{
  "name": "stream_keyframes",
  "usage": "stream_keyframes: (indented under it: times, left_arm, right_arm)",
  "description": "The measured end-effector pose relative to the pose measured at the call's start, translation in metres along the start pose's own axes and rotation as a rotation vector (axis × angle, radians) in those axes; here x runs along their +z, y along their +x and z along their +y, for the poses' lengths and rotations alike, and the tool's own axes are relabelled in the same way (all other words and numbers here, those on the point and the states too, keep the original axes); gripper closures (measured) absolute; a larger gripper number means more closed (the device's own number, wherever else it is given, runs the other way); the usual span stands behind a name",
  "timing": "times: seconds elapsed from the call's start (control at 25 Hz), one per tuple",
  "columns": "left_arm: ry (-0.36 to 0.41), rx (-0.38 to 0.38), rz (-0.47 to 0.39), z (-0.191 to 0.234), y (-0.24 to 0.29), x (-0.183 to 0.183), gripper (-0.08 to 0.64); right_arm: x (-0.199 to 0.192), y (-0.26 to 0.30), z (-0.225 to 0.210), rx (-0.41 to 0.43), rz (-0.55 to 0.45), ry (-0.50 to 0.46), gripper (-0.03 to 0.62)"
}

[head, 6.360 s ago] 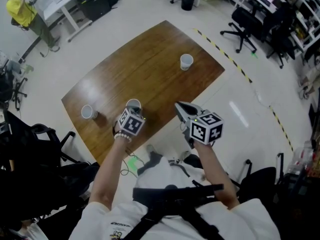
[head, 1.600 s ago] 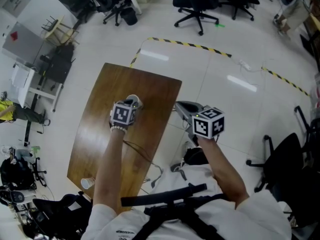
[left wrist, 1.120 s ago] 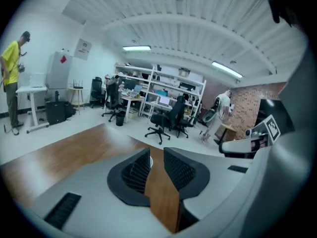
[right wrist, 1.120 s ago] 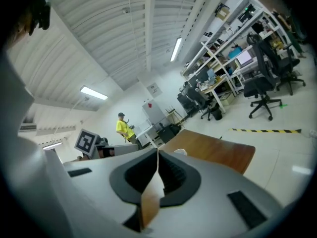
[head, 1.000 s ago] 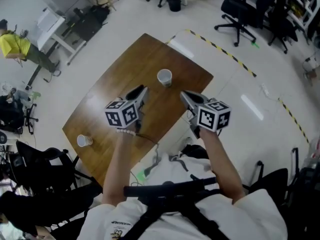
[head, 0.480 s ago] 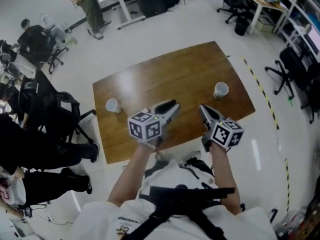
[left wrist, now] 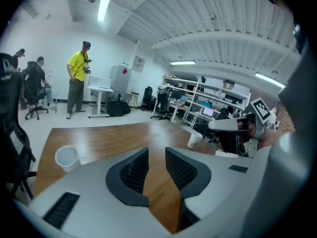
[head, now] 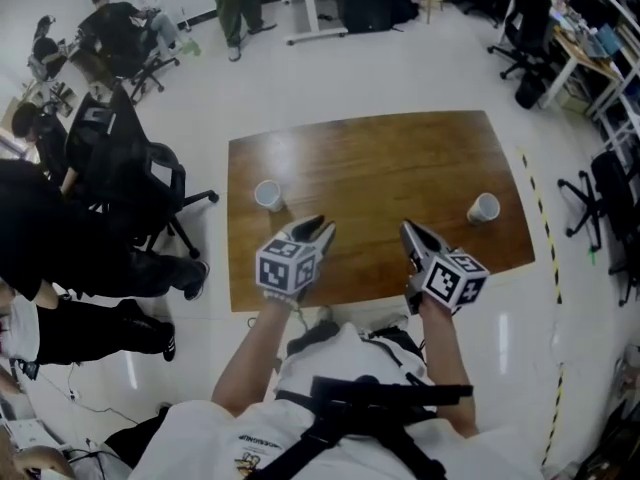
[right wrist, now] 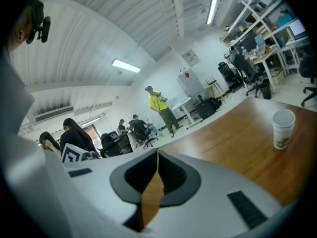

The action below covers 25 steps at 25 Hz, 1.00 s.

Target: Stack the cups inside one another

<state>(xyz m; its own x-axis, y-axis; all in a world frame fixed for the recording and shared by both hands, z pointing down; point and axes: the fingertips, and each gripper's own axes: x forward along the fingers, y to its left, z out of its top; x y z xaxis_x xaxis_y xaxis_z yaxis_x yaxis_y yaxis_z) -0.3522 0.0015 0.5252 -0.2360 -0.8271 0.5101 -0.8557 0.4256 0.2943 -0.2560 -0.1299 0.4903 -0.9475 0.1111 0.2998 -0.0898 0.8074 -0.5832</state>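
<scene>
Two white paper cups stand on the brown wooden table: the left cup near its left edge, the right cup near its right edge. Both grippers hover over the near edge between them, touching neither. My left gripper is open and its jaws have just been opening, with only bare table between them. It sees the left cup at lower left and the right cup ahead. My right gripper has its jaw tips together, empty, with the right cup off to its right.
Black office chairs and seated people crowd the floor left of the table. A person in a yellow shirt stands beyond the far side. Hazard tape runs along the floor at the right, with more chairs there.
The earliest frame showed three separate cups; now two spots hold cups. Since then my left gripper has left the cup it was at, the view has swung, and both grippers sit near the table's front edge.
</scene>
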Motion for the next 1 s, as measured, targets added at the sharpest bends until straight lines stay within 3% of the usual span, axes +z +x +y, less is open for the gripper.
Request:
stream_keyframes:
  times: [0.28,0.6,1.0]
  left_arm:
    - [0.147,0.127,0.107,0.088,-0.027,-0.006,0.451]
    - [0.228,0.163,0.234,0.151,-0.023,-0.022,0.434]
    - [0.398,0.196,0.347,0.203,0.007,-0.039,0.434]
  right_arm:
    - [-0.009,0.035,0.035,0.018,0.030,-0.017,0.569]
    - [-0.014,0.035,0.045,-0.031,0.001,-0.009,0.569]
    - [-0.024,0.021,0.034,-0.112,-0.017,0.010,0.569]
